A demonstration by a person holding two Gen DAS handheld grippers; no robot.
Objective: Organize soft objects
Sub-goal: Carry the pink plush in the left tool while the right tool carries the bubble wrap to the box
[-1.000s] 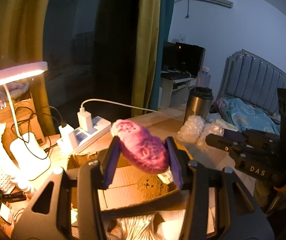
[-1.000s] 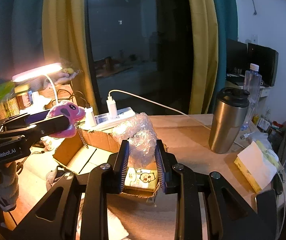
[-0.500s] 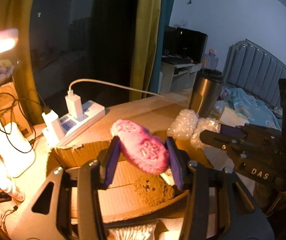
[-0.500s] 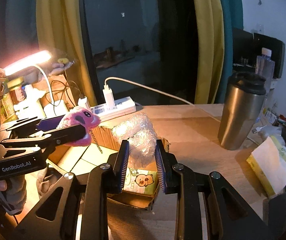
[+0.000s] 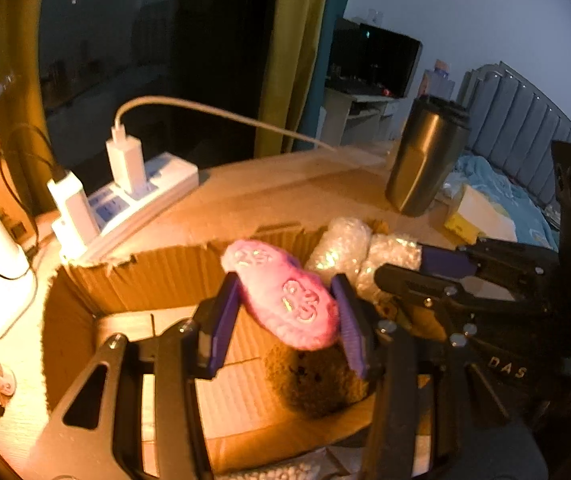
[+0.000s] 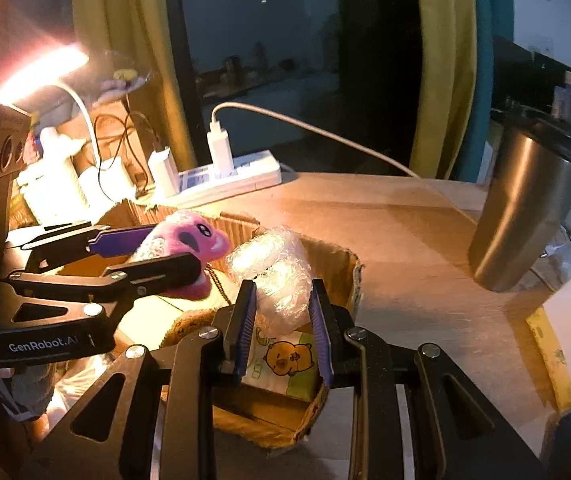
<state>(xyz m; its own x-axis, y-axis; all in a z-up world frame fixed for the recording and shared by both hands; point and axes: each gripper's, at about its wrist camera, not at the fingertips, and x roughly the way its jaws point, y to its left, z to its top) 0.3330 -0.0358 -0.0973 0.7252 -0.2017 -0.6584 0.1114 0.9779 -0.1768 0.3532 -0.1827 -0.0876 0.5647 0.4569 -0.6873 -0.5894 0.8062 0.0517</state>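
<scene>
Both grippers are over the cardboard box (image 5: 85,280) w/ soft things in them, so the step looks like putting stuff into the box. The left gripper (image 5: 285,320) is pinching a pink plush toy (image 5: 285,300); the toy hangs in the air just above a brown fuzzy thing (image 5: 317,384) that lies inside the box. The right gripper (image 6: 281,320) is squeezing a wad of bubble wrap (image 6: 273,276), held above the box corner where a little pack w/ a cartoon bear (image 6: 285,364) sits. Next, I think each hand needs to go a bit lower into the box, then let the pads spread so the toy & wrap drop in, w/o bumping each other, as they are very close. Words: "GenRobot.AI" on the left gripper's side in the right cam, "DAS" on the right gripper's side in the left cam. A steel cup (image 6: 525,208) and a power strip (image 6: 225,176) stand on the table near the box; no words readable on them.
</scene>
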